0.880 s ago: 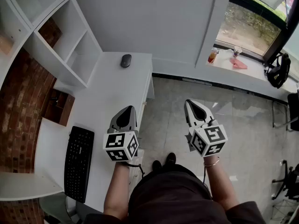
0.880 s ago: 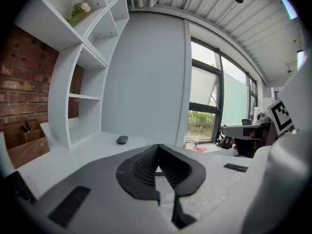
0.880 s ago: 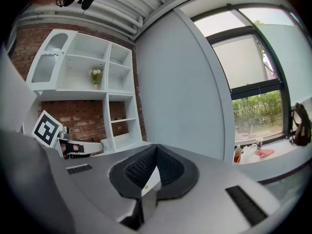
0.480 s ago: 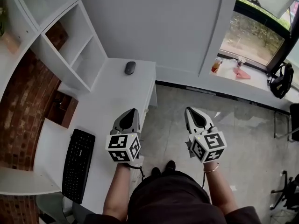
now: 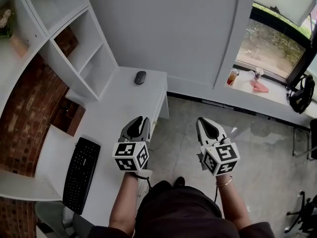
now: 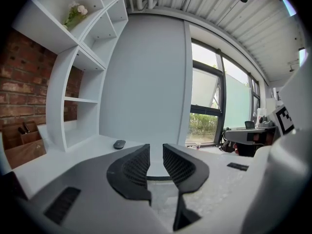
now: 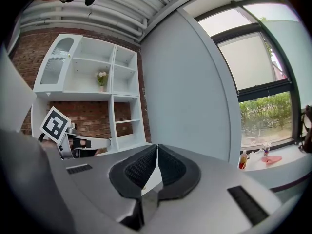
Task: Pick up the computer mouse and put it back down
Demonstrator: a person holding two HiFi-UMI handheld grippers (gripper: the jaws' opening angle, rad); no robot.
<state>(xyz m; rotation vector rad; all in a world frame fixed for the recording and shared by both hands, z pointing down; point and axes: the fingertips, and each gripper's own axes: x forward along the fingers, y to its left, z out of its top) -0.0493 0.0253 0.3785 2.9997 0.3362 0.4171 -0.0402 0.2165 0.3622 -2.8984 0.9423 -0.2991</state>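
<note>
Mouse: the dark grey oval computer mouse (image 5: 140, 77) lies on the white L-shaped desk (image 5: 111, 115), at the desk's far end close to the grey wall. It is at 12 o'clock from your left gripper and well apart from it.
Left gripper: your left gripper (image 5: 141, 120) hangs over the desk's right-hand edge. Its black ribbed fingers stand a narrow gap apart, and only the desk's far end shows in the gap.
Right gripper: your right gripper (image 5: 203, 121) is over the tiled floor, at 3 o'clock from the left one. Its fingers are pressed together at the tips and pinch nothing.
Edges: the desk's long right edge runs from under your left gripper up towards 12 o'clock, ending in a corner just right of the mouse. The white open shelf unit (image 5: 74, 43) borders the desk at 10 o'clock.
Open room: bare desktop lies all the way between your left gripper and the mouse. The black keyboard (image 5: 80, 174) sits at 8 o'clock, well clear of that lane. Pale floor spreads out at 1 to 3 o'clock as far as the window sill (image 5: 247, 90).
Writing: the only markings you can make out are the square black-and-white patterns on the two gripper cubes. The keyboard's key legends are too small to read.
</note>
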